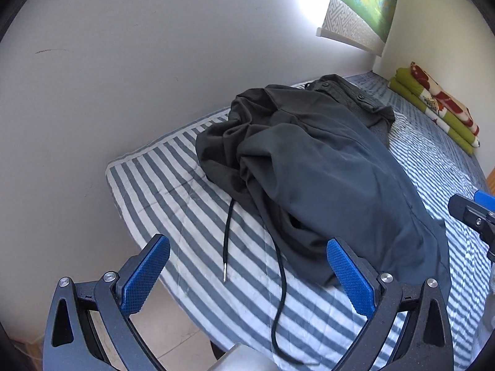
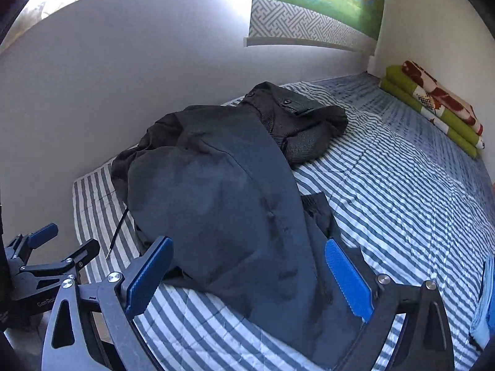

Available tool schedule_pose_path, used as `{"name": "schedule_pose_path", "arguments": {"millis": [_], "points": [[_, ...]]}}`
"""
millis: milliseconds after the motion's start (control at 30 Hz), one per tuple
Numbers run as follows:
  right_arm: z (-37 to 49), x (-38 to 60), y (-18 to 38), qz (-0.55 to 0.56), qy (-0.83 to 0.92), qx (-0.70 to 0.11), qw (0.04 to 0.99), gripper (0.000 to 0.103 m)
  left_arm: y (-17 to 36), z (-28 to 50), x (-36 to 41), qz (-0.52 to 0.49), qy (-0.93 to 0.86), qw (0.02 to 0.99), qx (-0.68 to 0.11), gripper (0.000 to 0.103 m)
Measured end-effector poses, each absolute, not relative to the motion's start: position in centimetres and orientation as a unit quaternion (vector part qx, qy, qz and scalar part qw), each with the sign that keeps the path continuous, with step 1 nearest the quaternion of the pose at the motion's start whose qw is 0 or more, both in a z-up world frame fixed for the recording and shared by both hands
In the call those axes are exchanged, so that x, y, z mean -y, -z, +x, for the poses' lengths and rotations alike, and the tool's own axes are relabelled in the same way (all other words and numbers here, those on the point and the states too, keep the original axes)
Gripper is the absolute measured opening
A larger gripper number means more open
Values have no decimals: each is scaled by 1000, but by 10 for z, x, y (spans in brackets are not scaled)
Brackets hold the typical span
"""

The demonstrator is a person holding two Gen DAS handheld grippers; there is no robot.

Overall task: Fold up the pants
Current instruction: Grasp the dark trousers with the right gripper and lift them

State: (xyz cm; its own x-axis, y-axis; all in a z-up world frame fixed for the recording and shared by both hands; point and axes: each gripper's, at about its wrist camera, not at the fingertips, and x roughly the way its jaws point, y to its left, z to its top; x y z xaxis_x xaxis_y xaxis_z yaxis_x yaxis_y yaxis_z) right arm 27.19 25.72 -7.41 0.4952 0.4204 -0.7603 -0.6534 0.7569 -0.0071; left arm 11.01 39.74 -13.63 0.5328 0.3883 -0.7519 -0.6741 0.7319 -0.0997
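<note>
The pants (image 2: 222,198) lie in a heap on the bed (image 2: 402,204), toward its left side near the wall (image 2: 92,92); behind them, touching, lies a second garment (image 2: 303,123); a drawstring (image 1: 227,241) trails from the heap toward the near edge; a folded blanket (image 2: 433,105) sits at the far right corner, well apart; a hanging scroll (image 2: 315,9) is on the wall behind; the left gripper (image 1: 247,275) and right gripper (image 2: 247,278) hover before the heap, jaws spread.
</note>
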Motion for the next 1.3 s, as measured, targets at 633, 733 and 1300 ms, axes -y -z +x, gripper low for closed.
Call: {"name": "schedule_pose_path", "arguments": {"millis": [633, 733, 1300], "points": [[356, -354, 118, -127, -360, -457, 804, 88, 178, 158, -489, -232, -363, 834, -344, 101], [359, -375, 136, -149, -342, -467, 802, 88, 181, 154, -497, -248, -362, 834, -333, 101], [344, -286, 115, -152, -266, -459, 834, 7, 181, 149, -504, -242, -378, 832, -327, 100]]}}
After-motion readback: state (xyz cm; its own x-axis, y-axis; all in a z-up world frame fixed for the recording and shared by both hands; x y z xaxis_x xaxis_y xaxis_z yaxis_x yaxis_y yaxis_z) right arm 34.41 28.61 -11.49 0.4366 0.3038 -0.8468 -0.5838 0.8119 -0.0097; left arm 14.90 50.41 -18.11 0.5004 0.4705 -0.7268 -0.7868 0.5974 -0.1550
